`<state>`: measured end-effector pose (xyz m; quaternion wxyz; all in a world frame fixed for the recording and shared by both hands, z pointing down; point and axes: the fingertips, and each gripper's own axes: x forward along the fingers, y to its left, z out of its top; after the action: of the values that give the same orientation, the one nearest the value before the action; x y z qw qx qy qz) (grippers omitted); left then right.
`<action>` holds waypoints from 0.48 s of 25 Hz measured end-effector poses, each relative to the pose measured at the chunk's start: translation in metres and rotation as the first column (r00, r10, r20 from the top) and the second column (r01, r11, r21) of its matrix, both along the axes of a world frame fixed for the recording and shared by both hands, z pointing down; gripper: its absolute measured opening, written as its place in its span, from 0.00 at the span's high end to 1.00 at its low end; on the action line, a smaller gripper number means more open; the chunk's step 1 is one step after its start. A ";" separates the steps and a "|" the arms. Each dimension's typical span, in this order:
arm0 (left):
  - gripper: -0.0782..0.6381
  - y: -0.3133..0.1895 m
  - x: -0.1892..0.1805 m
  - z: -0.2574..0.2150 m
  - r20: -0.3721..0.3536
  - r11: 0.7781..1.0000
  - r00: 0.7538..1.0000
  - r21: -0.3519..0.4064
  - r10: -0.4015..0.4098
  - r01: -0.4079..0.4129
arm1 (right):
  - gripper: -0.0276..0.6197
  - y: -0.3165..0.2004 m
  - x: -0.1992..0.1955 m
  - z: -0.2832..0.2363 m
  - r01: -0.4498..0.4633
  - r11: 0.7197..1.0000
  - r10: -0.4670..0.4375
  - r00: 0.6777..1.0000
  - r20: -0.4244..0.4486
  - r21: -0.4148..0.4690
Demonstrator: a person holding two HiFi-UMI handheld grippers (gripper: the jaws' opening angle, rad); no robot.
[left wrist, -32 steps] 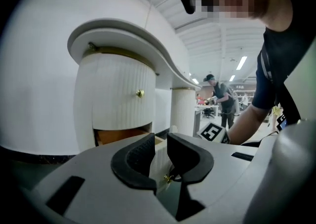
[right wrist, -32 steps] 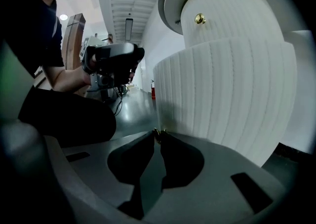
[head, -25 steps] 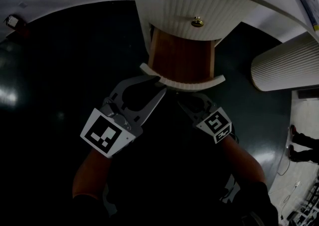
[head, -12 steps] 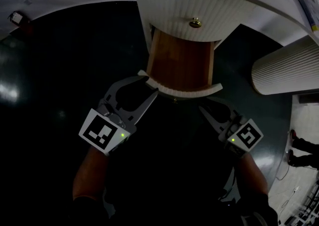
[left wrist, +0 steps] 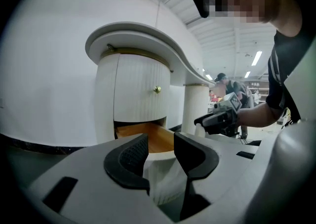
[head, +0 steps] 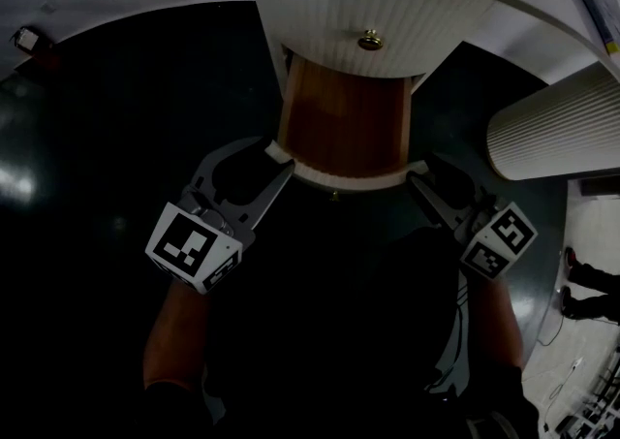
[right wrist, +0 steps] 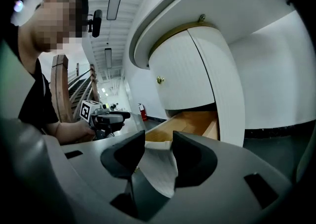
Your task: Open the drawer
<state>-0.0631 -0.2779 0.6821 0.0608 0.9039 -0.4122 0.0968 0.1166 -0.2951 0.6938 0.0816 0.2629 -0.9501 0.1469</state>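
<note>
Jaws of my left gripper [head: 276, 156] have just been opening and now stand wide, with the left end of the drawer front [head: 349, 178] between them, the pads not clamped on it. Those of my right gripper [head: 423, 175] have likewise just spread, straddling the front's right end (ribbed white, curved). The drawer [head: 344, 122] stands pulled out from under the white ribbed cabinet [head: 358, 1], its wooden bottom showing, above the dark floor [head: 116, 117]. A brass knob [head: 369, 40] sits on the cabinet panel above.
</note>
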 end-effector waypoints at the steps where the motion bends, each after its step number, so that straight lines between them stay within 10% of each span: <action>1: 0.66 0.001 0.001 0.001 0.000 1.000 1.000 -0.005 0.008 -0.008 | 0.75 0.001 -0.002 0.001 0.001 1.000 -0.001 1.000 -0.004 0.002; 12: 0.66 0.021 0.003 -0.003 -0.033 0.997 0.997 -0.041 0.065 -0.066 | 0.75 0.034 -0.004 0.007 0.052 0.998 -0.054 0.997 -0.058 -0.032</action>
<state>-0.0603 -0.2571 0.6792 0.0830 0.9168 -0.3792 0.0933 0.1125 -0.2609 0.7013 0.1173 0.2404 -0.9516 0.1514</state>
